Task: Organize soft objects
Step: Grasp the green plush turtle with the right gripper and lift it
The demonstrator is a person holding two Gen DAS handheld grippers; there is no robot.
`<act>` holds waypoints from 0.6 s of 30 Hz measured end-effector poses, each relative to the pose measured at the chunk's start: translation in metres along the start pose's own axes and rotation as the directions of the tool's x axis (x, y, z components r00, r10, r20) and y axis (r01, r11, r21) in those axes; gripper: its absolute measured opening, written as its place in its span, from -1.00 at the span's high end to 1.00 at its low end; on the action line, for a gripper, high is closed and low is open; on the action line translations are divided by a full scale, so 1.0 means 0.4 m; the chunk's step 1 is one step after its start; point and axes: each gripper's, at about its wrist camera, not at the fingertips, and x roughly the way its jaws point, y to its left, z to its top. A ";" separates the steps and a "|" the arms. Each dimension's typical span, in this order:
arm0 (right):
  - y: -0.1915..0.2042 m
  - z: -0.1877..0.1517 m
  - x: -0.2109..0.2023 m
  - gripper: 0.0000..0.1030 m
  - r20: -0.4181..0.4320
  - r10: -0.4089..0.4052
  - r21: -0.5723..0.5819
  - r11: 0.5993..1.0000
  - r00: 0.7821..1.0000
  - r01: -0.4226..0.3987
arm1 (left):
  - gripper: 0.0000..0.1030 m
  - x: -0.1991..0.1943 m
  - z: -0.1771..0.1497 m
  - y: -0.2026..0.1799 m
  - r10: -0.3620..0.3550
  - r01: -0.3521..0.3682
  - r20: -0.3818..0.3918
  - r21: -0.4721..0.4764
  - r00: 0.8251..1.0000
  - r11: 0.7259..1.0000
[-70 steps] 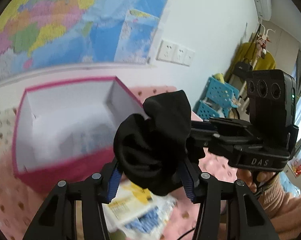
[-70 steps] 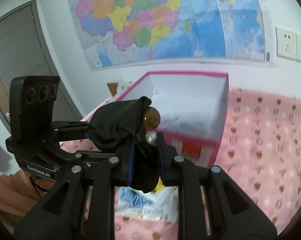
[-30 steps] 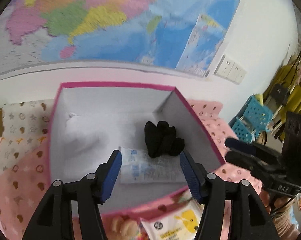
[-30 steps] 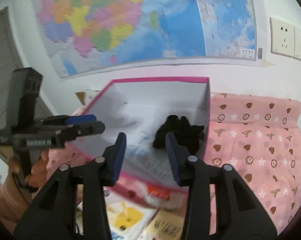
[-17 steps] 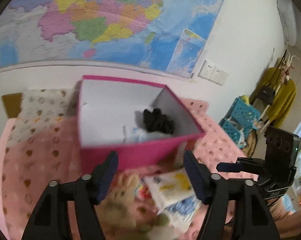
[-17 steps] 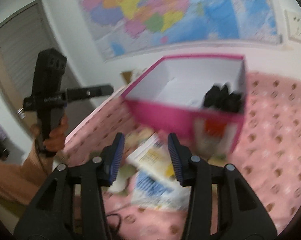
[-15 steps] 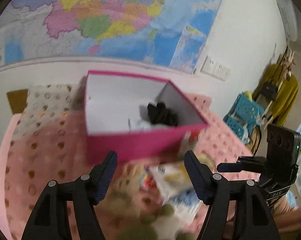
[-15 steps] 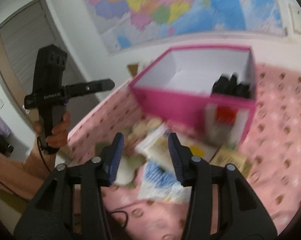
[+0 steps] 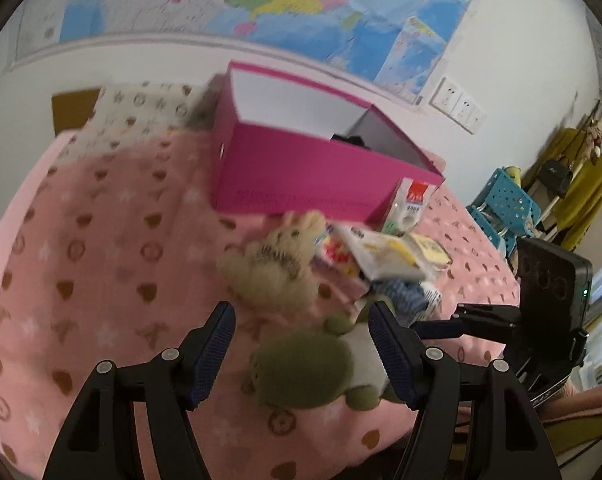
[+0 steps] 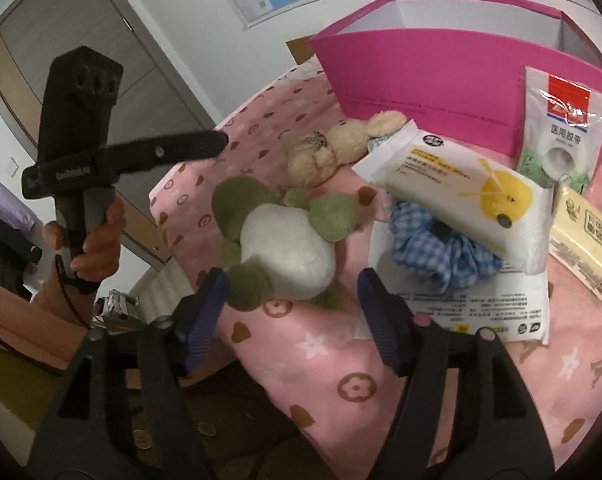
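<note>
step: reaching for green plush turtle | right gripper & left gripper wide, empty, right just widened | next: close on turtle, lift to pink box

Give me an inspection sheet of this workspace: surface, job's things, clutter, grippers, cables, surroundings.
Surface: pink patterned blanket, bare in front.
Job's things: green and white plush lying nearest; beige plush bunny behind it; blue checked scrunchie partly under the yellow wipes pack; pink box open, something black inside.
Clutter: red-topped pouch leaning on the box; beige packet.
Grippers: left gripper open and empty; right gripper empty, jaws just opened, framing the green plush.
Cables: nothing seen.
Surroundings: wall map, sockets, blue crates, door.
</note>
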 end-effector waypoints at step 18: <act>0.008 0.030 0.085 -0.27 -0.009 0.006 0.001 1.000 1.000 -0.006 | -0.34 0.034 -0.062 -0.006 -0.032 0.033 -0.075 0.010 0.997 0.999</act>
